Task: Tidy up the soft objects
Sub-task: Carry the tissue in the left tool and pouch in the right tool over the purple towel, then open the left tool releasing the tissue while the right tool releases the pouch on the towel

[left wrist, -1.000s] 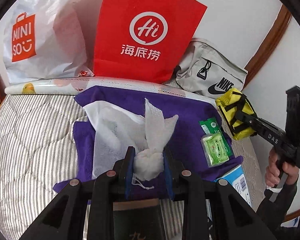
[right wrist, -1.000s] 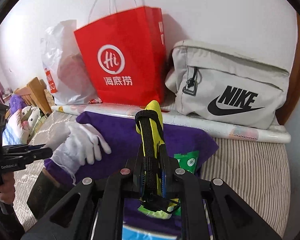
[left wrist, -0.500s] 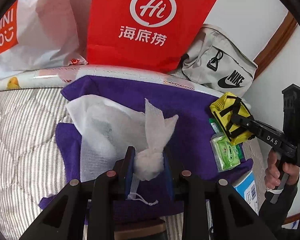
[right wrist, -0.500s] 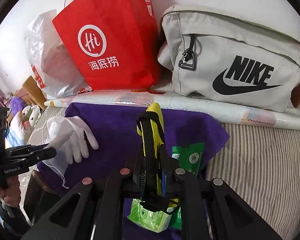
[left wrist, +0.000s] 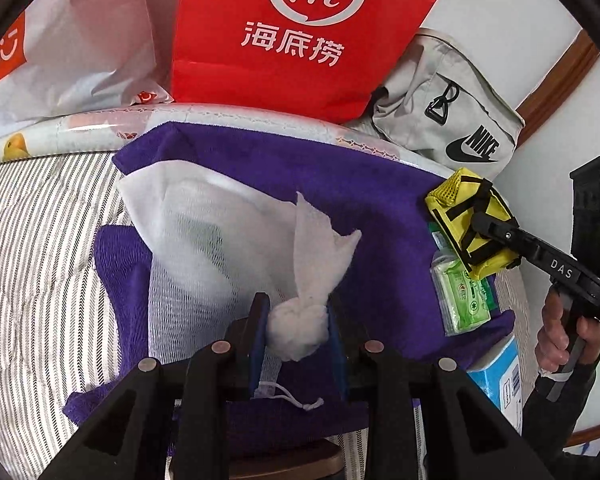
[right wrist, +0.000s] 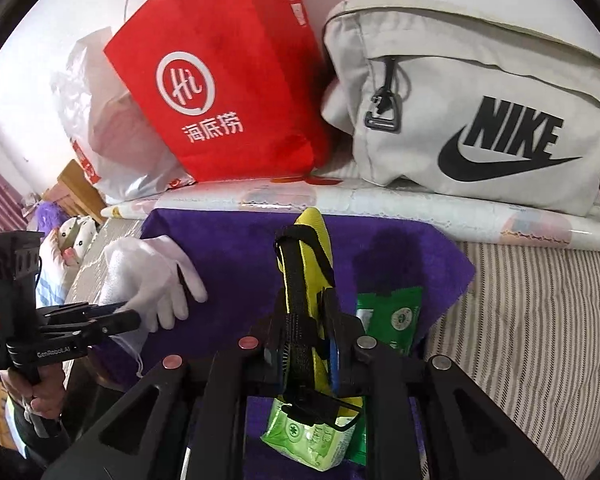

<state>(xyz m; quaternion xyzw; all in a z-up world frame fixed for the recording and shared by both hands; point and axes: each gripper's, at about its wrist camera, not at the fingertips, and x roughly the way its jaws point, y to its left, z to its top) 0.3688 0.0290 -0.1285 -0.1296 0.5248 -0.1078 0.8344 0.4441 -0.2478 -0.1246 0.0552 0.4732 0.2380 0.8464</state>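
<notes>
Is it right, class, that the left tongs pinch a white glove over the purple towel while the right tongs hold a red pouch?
Not quite: the pouch between the right tongs, which are opening, is yellow, as the right wrist view shows. The left tongs do pinch the white glove over the purple towel.

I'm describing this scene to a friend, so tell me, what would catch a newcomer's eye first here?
The big red paper bag with its white Hi logo stands against the wall, with the pale Nike bag to its right. Below them a purple towel covers the striped bed. On it, the left gripper pinches a white glove, while the right gripper's jaws are opening around a yellow pouch.
</notes>
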